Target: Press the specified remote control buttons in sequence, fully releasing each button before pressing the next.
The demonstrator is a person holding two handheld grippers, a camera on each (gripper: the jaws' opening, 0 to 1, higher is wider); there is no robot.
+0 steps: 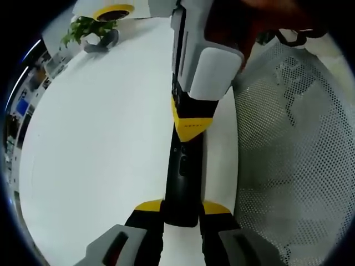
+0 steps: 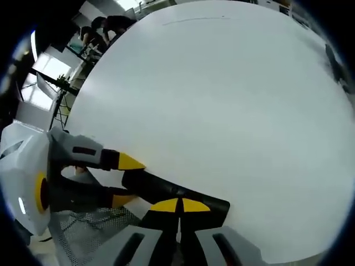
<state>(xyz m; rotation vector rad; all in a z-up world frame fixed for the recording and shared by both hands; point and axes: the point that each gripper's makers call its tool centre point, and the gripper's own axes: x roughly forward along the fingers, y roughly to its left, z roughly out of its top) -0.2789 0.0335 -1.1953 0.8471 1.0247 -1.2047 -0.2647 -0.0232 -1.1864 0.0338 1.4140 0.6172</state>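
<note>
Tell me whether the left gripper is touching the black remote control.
Touching. In the left gripper view, the left gripper has its yellow-tipped jaws pressed against both sides of the black remote control, no gap showing.

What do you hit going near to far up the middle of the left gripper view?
Left gripper clamping the black remote → right gripper pressing on the remote → white table → potted plant.

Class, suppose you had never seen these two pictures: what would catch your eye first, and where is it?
First, the long black remote control lying on the white table, clamped at its near end by the left tool. The right tool, yellow-tipped and closed, presses down on its top. Beside it stands a white mesh basket, and a potted plant sits at the far edge.
</note>
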